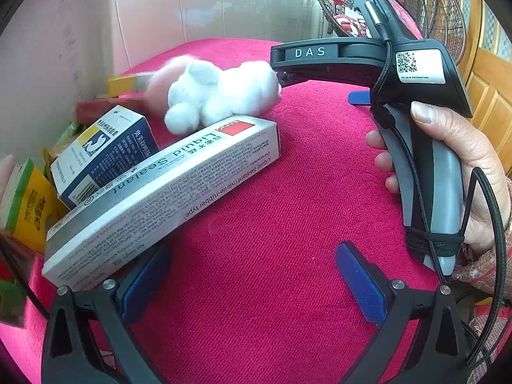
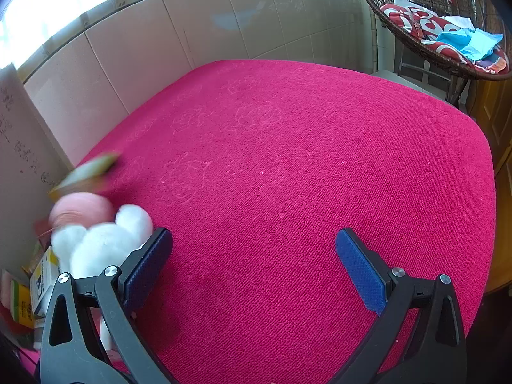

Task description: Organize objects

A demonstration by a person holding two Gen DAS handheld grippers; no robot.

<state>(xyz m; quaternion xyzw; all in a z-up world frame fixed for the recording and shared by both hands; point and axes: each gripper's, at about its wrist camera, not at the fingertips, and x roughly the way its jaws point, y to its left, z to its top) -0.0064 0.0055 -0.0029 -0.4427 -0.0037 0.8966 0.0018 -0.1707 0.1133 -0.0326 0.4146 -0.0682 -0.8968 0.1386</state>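
Observation:
A long white "Liquid Sealant" box (image 1: 166,185) lies on the pink cloth (image 1: 288,192), with its near end beside the left finger of my left gripper (image 1: 252,281). That gripper is open with only cloth between its blue pads. A white plush toy (image 1: 220,92) rests on the box's far end, in front of a pink ball (image 1: 160,86). My right gripper (image 1: 316,88), held by a hand (image 1: 464,166), is open and empty; its left fingertip is at the plush toy's side. From the right wrist, the plush toy (image 2: 102,243) sits just left of the right gripper (image 2: 256,265).
A blue-and-white carton (image 1: 105,150) and a yellow-green box (image 1: 28,201) crowd the left side by the wall (image 1: 48,48). Tiled wall (image 2: 192,25) bounds the far edge. A wicker chair (image 2: 448,32) with red cushions stands past the right corner. The cloth (image 2: 304,160) stretches right.

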